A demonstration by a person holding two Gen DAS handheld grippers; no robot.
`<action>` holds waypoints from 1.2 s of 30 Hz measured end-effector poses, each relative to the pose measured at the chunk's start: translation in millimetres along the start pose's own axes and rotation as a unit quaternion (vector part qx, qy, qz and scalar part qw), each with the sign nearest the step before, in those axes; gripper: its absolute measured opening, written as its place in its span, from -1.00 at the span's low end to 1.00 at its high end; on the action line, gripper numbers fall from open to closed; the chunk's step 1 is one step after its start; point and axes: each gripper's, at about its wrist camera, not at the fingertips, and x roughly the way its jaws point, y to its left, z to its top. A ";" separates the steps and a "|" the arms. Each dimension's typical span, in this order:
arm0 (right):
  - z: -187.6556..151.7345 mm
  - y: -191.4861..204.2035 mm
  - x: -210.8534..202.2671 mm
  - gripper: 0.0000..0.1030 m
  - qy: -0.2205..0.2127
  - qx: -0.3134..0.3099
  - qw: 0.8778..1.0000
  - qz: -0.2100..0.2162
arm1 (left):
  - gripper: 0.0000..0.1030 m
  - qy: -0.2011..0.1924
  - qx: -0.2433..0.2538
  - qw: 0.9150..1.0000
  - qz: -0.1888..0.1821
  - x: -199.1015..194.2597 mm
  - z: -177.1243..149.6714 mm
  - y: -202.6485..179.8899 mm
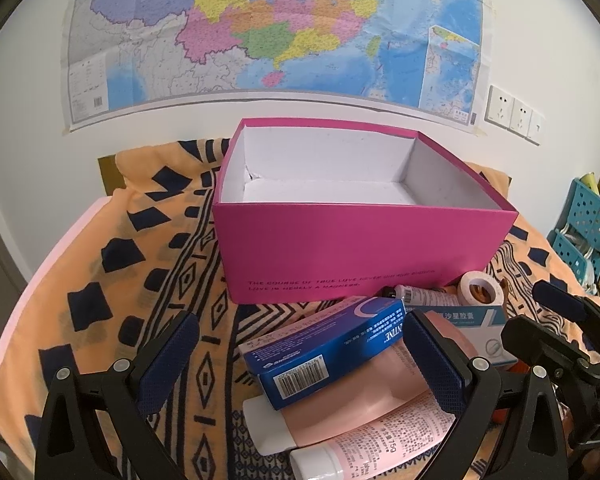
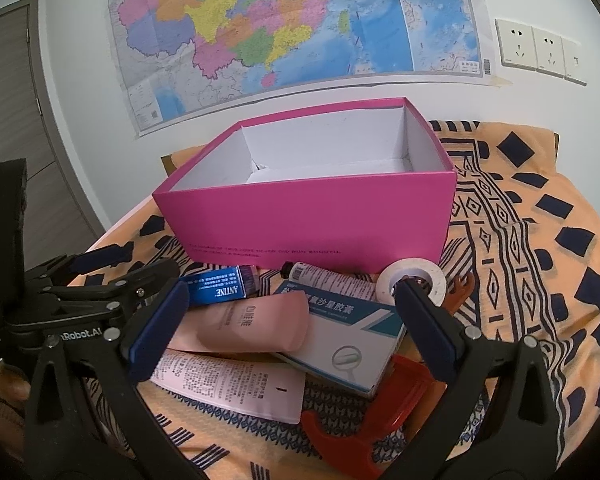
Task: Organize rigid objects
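Note:
An open pink box [image 1: 340, 252] [image 2: 312, 216] with a white, empty inside stands on the patterned cloth. In front of it lies a pile: a blue carton [image 1: 324, 352] [image 2: 216, 286], a pink tube [image 1: 364, 396] [image 2: 252, 324], a white-pink tube [image 1: 384, 444] [image 2: 236, 384], a white-teal medicine box [image 1: 476, 332] [image 2: 352, 344], a small white tube [image 1: 428, 296] [image 2: 332, 278], a tape roll [image 1: 480, 290] [image 2: 416, 278] and a red clamp [image 2: 364, 420]. My left gripper [image 1: 300, 368] is open over the blue carton. My right gripper [image 2: 284, 328] is open over the pile.
The orange cloth [image 1: 120, 280] [image 2: 540, 240] covers the table against a white wall with a map [image 1: 260, 28]. Blue plastic baskets [image 1: 584, 224] stand off the right side. A grey door [image 2: 16, 120] is at left. Wall sockets [image 2: 540, 52] sit at right.

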 end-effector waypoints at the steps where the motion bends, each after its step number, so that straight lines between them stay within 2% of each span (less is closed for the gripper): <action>1: 0.1 0.0 -0.3 1.00 -0.001 0.001 1.000 0.000 | 0.99 0.000 0.000 1.000 0.000 0.1 0.4 0.0; 11: -0.4 0.1 2.3 1.00 0.005 -0.001 1.000 0.009 | 0.99 0.001 0.000 1.000 0.000 1.4 0.2 2.2; 17: -3.0 0.2 11.8 1.00 0.025 0.000 0.999 0.024 | 0.99 0.005 0.001 1.000 0.001 5.4 -1.9 6.7; 22: -5.1 -0.8 21.5 0.86 0.045 0.002 0.998 0.041 | 0.99 0.010 -0.003 1.000 -0.003 6.4 -5.5 18.9; 26: -6.4 -2.6 30.9 0.58 0.067 0.010 0.996 0.060 | 0.99 0.018 -0.005 1.000 -0.019 5.0 -10.1 27.2; 32: -3.5 3.3 43.4 0.54 0.084 -0.001 0.993 0.077 | 0.96 0.030 0.012 0.999 -0.038 2.8 -20.2 27.3; 36: 3.1 11.3 52.1 0.45 0.088 -0.016 0.992 0.093 | 0.94 0.042 0.000 0.997 -0.061 6.4 -20.4 31.4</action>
